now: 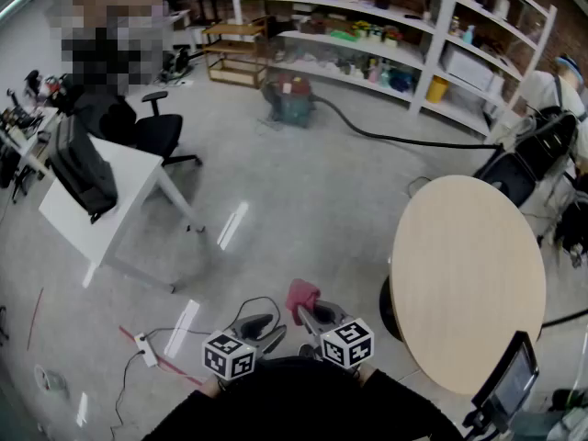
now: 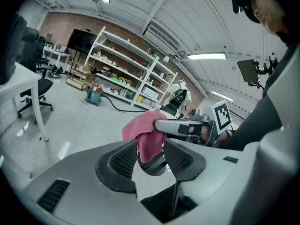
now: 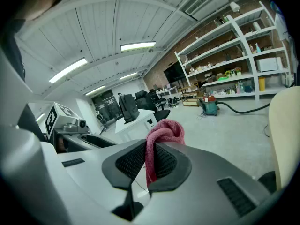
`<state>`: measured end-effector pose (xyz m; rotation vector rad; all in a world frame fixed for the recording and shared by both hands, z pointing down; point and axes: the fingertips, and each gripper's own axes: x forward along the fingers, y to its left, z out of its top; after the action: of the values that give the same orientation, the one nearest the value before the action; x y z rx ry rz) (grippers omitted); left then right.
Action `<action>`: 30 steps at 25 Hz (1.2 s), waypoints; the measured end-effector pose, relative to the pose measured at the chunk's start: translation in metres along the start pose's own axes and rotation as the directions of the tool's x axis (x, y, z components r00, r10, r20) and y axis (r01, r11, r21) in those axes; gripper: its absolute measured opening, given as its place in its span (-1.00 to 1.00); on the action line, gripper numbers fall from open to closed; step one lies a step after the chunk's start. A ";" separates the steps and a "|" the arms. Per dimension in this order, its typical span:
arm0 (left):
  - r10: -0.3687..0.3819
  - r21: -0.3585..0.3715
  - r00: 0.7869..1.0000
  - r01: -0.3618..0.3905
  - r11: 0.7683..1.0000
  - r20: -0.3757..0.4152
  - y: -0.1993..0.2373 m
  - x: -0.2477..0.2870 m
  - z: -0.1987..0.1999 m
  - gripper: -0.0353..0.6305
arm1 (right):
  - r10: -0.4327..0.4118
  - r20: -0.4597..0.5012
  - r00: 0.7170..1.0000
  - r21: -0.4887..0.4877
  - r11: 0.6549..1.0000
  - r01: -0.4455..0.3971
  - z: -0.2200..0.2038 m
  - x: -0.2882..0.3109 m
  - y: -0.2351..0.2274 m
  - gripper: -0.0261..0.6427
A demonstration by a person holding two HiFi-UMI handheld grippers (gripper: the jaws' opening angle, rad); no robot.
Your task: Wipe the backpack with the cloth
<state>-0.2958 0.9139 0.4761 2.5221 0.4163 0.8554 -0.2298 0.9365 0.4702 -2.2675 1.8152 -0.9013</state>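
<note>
Right gripper view puts the cloth (image 3: 164, 133) squarely in your right tongs (image 3: 151, 157): the two pads are closed tight on a fold of the red fabric, with a bunch of it bulging above the tips and a short end hanging below. In the head view the cloth (image 1: 301, 296) sits at the tip of the right tongs (image 1: 310, 314), held low in front of you over the floor (image 1: 303, 200). Your left tongs (image 1: 262, 327) are just beside them on the left, and the left gripper view shows those tongs (image 2: 151, 156) standing apart with nothing pressed between the pads. The cloth (image 2: 143, 130) and the tip of the right tongs appear through that gap, but you cannot tell from here whether the fabric actually reaches in between. The backpack (image 1: 84, 168) is well apart from both tongs, a dark bag on the white bench (image 1: 133, 186) at the left of the head view. The right gripper view also catches it (image 3: 127, 108), standing upright there. A black chair (image 1: 156, 132) stands behind that bench. To your right is a round bench (image 1: 469, 274) with a bare wooden top, and a screen (image 1: 510, 379) is just beside its near edge. Farther off, a vacuum (image 1: 290, 99) with a long black hose (image 1: 395, 138) sits on the floor before the white shelves (image 1: 395, 26), and a power strip (image 1: 145, 345) lies on the floor near your left side.
</note>
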 end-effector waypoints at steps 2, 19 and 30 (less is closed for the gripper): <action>-0.017 0.001 1.000 0.017 1.000 0.010 0.027 0.014 0.013 -0.31 | -0.037 0.019 0.999 0.016 0.999 0.037 0.004 0.019 -0.022 -0.81; 0.370 -0.414 0.912 -0.271 0.869 0.180 0.129 -0.096 -0.048 -0.31 | 0.326 -0.242 0.914 -0.114 0.926 -0.360 -0.036 0.151 0.078 -0.81; 0.346 -0.426 0.913 -0.231 0.875 0.217 0.219 -0.139 -0.038 -0.31 | 0.302 -0.257 0.918 -0.175 0.920 -0.352 -0.028 0.244 0.115 -0.81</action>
<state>-0.3954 0.6806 0.5423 2.3024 -0.2236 0.5847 -0.3146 0.6879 0.5371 -1.9370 2.4128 -0.9688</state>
